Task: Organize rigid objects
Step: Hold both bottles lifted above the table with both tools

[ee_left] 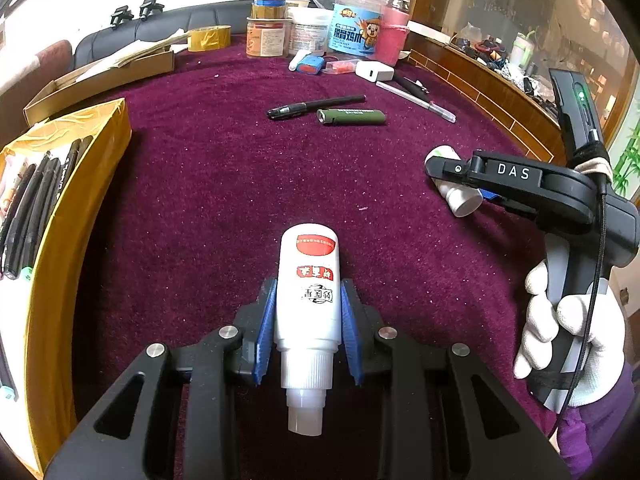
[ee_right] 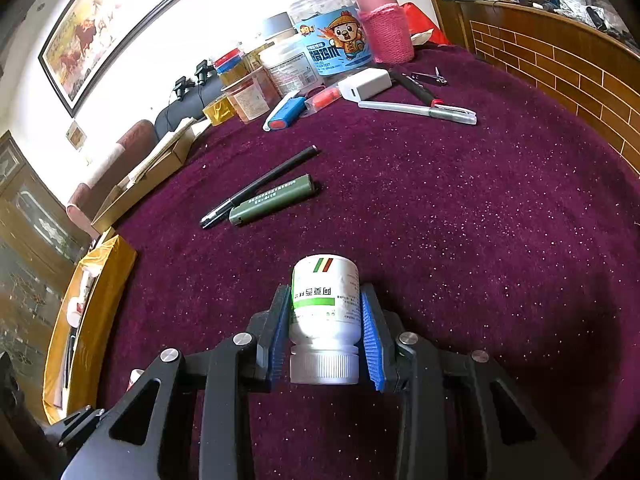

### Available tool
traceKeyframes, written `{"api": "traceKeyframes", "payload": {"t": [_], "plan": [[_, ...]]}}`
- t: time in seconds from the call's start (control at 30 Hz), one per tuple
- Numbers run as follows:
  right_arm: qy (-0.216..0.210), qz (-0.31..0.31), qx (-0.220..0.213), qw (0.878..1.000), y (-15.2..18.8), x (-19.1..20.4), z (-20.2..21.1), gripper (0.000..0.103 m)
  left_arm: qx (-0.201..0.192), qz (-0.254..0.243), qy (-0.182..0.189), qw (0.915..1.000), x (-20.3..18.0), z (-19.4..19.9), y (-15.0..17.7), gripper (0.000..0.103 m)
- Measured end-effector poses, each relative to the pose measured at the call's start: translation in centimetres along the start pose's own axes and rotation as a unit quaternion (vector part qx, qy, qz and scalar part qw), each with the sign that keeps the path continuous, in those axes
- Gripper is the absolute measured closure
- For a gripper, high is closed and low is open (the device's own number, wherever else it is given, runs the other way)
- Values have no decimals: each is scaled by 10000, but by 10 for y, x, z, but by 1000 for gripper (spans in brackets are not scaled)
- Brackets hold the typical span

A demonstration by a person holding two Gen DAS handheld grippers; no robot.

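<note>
My left gripper (ee_left: 308, 320) is shut on a slim white bottle with red labels (ee_left: 308, 280), its nozzle cap pointing back at the camera, just above the purple cloth. My right gripper (ee_right: 326, 328) is shut on a squat white pill bottle with a green label (ee_right: 325, 304), cap toward the camera. In the left wrist view the right gripper (ee_left: 452, 186) appears at the right, held by a white-gloved hand (ee_left: 568, 336), with the pill bottle (ee_left: 460, 198) between its fingers. A black pen (ee_left: 316, 106) and a green tube (ee_left: 352, 116) lie mid-table.
A yellow box (ee_left: 60, 240) holding several dark pens stands at the left edge. An open cardboard box (ee_left: 100, 76) sits behind it. Jars, a pink flask (ee_right: 384, 28), a white charger (ee_right: 364, 84), a white pen (ee_right: 420, 111) and tape rolls crowd the far side. Wooden furniture borders the right.
</note>
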State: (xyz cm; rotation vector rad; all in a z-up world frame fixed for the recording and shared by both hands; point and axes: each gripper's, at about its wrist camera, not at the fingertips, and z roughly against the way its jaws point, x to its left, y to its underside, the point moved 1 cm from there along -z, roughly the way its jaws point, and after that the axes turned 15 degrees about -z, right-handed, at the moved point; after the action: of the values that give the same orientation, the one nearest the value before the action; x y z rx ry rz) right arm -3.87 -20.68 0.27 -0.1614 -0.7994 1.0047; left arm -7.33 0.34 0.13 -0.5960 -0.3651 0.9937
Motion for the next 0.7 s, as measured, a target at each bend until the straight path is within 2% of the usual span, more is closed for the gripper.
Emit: {"api": "traceKeyframes", "payload": {"t": [0.1,0.23,0.43,0.7], "plan": [[1,1,0,10000,0,-1,0,73,-53,105,108,9999,4,1,1,76],[-8,-13,3,10000,0,-1,0,73,-201,459,449,9977,16,3,5,76],[6,-88,-62,9999,-1,-4,2,73,-379,896,891,9913,30,4,9,76],[-78,-148,-118,9998,-2,-5,6,73,-863,1016,1019,9858,33,28,13,76]]}}
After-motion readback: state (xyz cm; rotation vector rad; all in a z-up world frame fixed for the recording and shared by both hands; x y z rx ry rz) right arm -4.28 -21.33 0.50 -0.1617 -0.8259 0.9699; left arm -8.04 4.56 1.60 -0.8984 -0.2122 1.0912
